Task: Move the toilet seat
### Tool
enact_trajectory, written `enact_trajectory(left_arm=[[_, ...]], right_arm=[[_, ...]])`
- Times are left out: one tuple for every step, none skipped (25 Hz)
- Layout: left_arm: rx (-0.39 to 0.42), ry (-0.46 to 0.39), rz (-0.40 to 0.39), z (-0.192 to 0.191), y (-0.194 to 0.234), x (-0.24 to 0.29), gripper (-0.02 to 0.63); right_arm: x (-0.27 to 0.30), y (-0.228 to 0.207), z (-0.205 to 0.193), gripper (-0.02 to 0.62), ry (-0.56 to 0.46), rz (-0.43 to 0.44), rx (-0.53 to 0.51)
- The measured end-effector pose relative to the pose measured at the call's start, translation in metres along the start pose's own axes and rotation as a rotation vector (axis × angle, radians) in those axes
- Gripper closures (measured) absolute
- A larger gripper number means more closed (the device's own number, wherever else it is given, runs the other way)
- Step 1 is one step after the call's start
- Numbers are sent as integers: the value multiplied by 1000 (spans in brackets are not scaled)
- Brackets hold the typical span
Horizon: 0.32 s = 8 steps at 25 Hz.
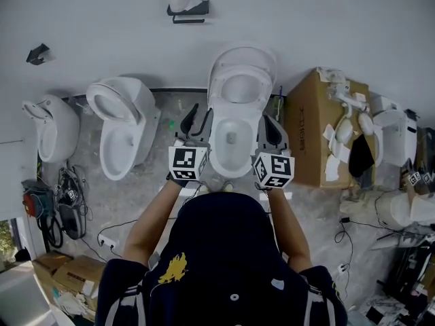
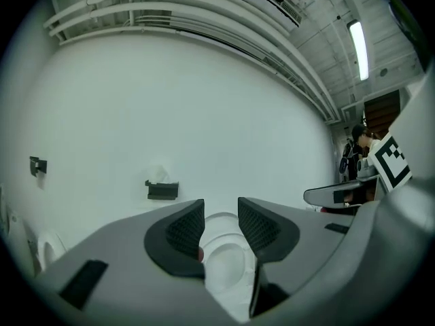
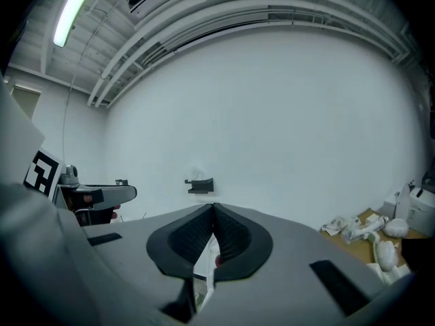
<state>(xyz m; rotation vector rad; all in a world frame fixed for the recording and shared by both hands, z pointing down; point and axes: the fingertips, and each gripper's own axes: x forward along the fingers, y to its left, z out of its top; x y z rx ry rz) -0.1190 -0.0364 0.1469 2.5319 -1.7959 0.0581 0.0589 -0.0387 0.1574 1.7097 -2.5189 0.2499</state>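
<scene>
Left gripper (image 2: 221, 226) sits half-open on nothing, and our right gripper (image 3: 213, 231) is pinched shut, each flanking the bowl (image 1: 215, 156). Beyond them the toilet seat (image 1: 216, 80) stands raised against the wall (image 1: 306, 19). We judge the lift essentially done.

The white oval toilet seat (image 1: 241, 65) stands raised, tilted back above the open bowl (image 1: 231, 141), at upper centre of the head view.
</scene>
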Motion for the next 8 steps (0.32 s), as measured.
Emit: enact_trajectory(left_arm=[[-3,-2,0,0,0,1,440],[-5,-3,-2,1,0,1,442],[-5,-4,-3,1,0,1,442],[-4,-5,-4,1,0,1,442],[-2,-6,-6,1,0,1,442],[-1,-6,-7,1,1,2,442],[1,-7,-7,1,1,2,442],[3,-7,-8,1,2,2,442]], right_arm=[[-1,0,0,568,0,-2,0],[-1,-1,0,568,1,-5,0],[-2,-1,-1,568,1,-8,1],[-2,-1,-1,568,1,-11,2],[-2,-2,-1,568,1,-13,2],[-2,-2,-1,568,1,-15,3],[-2,-2,0,568,1,-17,4],[-1,-3,0,568,1,-18,5]])
